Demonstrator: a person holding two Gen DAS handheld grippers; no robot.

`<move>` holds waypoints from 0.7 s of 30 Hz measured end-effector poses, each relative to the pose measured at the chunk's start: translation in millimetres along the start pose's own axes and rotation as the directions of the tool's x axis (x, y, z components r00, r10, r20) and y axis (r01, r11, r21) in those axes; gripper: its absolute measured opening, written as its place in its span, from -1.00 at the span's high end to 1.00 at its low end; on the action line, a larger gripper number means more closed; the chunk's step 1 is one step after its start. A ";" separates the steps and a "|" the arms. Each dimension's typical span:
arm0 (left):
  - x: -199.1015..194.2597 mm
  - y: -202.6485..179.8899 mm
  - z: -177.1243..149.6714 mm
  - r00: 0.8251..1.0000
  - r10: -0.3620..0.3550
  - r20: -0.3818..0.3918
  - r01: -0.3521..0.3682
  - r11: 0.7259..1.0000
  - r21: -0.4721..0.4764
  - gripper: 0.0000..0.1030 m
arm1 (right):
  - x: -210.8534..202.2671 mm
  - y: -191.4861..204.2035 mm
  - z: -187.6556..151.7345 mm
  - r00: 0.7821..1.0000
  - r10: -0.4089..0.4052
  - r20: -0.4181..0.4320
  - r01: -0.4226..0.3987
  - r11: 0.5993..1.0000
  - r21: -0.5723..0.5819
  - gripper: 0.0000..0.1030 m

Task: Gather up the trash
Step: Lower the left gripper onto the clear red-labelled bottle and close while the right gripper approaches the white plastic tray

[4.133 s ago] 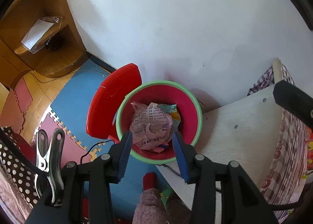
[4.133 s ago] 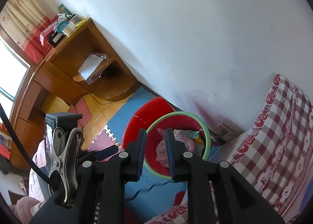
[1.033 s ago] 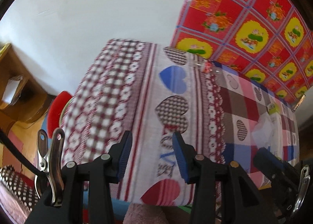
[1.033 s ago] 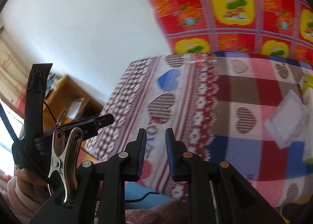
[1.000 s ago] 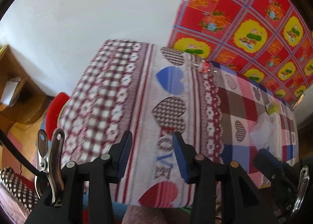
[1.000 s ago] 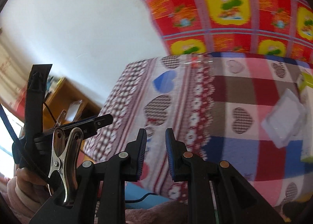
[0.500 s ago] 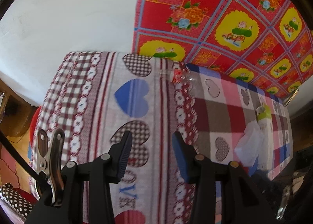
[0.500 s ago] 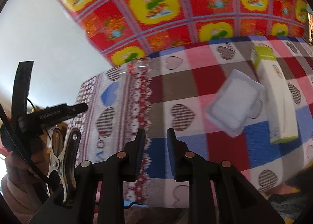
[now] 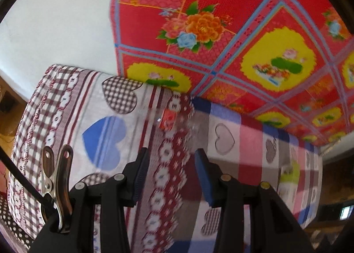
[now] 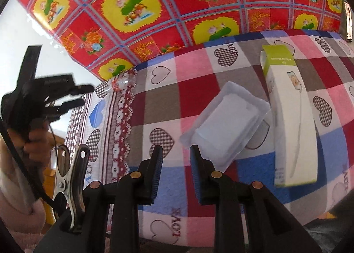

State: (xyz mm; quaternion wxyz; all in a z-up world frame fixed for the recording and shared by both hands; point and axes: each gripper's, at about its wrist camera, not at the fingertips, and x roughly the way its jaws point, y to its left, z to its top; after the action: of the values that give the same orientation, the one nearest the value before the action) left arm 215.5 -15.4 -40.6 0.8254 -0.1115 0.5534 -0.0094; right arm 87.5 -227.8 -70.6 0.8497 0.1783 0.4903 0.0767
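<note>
Jaws empty; plastic bottle (image 10: 120,82), white tray (image 10: 223,124), green box (image 10: 289,118) on bed.

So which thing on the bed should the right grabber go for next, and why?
Probably ease the right gripper forward and a little to the right, onto the clear plastic tray. Its jaws are empty and slightly apart, and the tray's near corner lies just past the right fingertip. The green and white carton lies further right, and the clear plastic bottle sits far back by the red patterned cloth.
</note>
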 end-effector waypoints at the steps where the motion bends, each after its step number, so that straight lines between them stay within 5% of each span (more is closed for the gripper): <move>1: 5.0 -3.6 4.1 1.000 0.000 0.000 0.000 1.000 -0.013 0.14 | 0.3 -3.8 2.0 1.000 0.007 -0.005 -0.007 1.000 0.000 0.49; 21: 84.8 -27.3 50.9 0.988 0.144 -0.064 -0.154 0.964 -0.217 0.13 | 0.6 -37.5 20.5 0.998 0.048 -0.028 -0.048 0.999 -0.008 0.48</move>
State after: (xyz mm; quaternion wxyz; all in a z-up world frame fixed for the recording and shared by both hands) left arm 297.8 -44.9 -94.2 0.7928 -0.1604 0.5773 0.1117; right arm 103.8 -267.0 -75.9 0.8414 0.1852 0.4974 0.1016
